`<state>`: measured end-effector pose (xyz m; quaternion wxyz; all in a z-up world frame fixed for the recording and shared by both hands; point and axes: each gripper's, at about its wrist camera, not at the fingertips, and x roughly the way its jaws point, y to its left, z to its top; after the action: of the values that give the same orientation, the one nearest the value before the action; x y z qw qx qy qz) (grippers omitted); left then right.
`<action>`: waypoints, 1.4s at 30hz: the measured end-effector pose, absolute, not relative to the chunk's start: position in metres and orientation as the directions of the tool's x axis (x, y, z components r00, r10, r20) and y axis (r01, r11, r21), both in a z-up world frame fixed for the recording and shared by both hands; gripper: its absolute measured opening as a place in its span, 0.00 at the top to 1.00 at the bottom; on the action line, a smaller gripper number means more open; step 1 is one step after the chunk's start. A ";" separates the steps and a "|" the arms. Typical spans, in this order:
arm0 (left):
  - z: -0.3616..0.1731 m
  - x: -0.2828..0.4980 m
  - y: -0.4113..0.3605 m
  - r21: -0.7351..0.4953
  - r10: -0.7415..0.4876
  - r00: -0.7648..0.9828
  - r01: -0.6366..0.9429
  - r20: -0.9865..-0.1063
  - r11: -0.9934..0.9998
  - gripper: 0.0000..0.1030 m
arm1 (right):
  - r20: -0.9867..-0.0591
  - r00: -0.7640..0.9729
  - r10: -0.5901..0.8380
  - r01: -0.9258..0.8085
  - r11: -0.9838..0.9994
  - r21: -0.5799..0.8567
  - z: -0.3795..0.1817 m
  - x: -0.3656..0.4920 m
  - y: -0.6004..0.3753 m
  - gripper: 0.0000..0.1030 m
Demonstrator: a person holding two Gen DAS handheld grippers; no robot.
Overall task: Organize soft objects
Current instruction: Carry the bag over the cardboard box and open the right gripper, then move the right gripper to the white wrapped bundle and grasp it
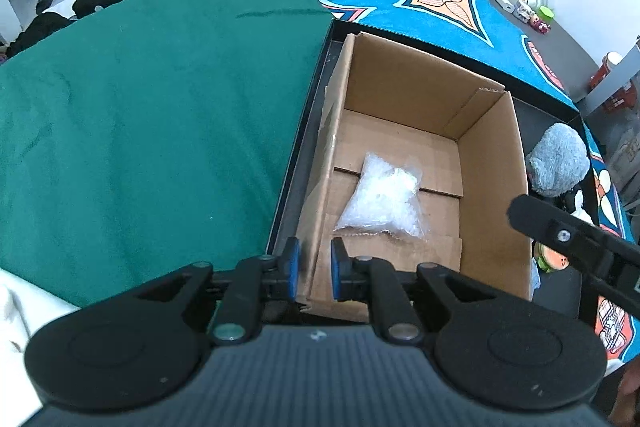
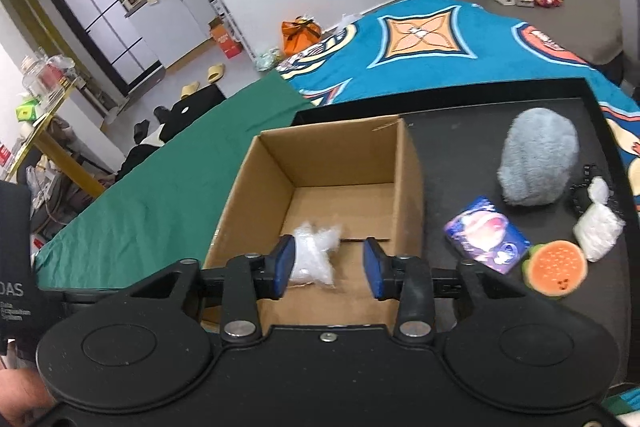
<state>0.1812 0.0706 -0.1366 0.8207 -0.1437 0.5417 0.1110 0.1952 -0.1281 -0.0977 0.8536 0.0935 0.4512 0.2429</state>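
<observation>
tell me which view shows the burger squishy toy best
The right wrist view: the burger toy sits whole on the black tray, between the purple packet and a white bag. In the left wrist view only a sliver of it shows, hidden behind the cardboard box and the right gripper's finger.

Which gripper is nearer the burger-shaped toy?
Right. The right gripper hangs over the cardboard box, beside the burger-shaped toy; the left gripper straddles the box's far wall.

Clear bag (image 1: 382, 197) lies in cardboard box (image 1: 494, 187); left gripper (image 1: 315, 269) jaws slightly apart over box's wall
</observation>
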 end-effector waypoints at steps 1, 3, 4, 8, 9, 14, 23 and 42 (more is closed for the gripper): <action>-0.136 0.180 0.070 -0.118 0.027 0.394 -0.340 -0.919 0.933 0.79 | -0.723 0.479 0.498 -0.326 0.865 0.380 -0.098 0.195 -0.132 0.58; -0.133 0.179 0.070 -0.122 0.031 0.403 -0.348 -0.915 0.929 0.70 | -0.721 0.490 0.490 -0.323 0.870 0.372 -0.097 0.196 -0.139 0.56; -0.132 0.179 0.069 -0.119 0.036 0.405 -0.352 -0.914 0.928 0.64 | -0.721 0.495 0.485 -0.319 0.873 0.369 -0.098 0.196 -0.143 0.55; -0.127 0.180 0.059 -0.089 0.062 0.410 -0.339 -0.910 0.936 0.56 | -0.721 0.511 0.469 -0.292 0.883 0.367 -0.100 0.197 -0.160 0.49; -0.126 0.181 0.056 -0.073 0.075 0.411 -0.333 -0.909 0.940 0.53 | -0.721 0.514 0.464 -0.285 0.885 0.367 -0.101 0.198 -0.164 0.47; -0.123 0.182 0.048 -0.018 0.128 0.416 -0.329 -0.900 0.944 0.46 | -0.723 0.532 0.442 -0.246 0.897 0.367 -0.107 0.201 -0.187 0.42; -0.119 0.186 0.034 0.029 0.164 0.421 -0.310 -0.892 0.950 0.37 | -0.723 0.559 0.406 -0.207 0.912 0.353 -0.118 0.209 -0.219 0.25; -0.100 0.201 0.009 0.193 0.283 0.424 -0.243 -0.860 0.951 0.27 | -0.724 0.591 0.356 -0.100 0.923 0.373 -0.165 0.228 -0.267 0.20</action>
<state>0.2009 0.0088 -0.0997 0.8437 0.0194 0.5134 0.1556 0.2282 -0.2671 -0.1652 0.8795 0.1482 0.4333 0.1296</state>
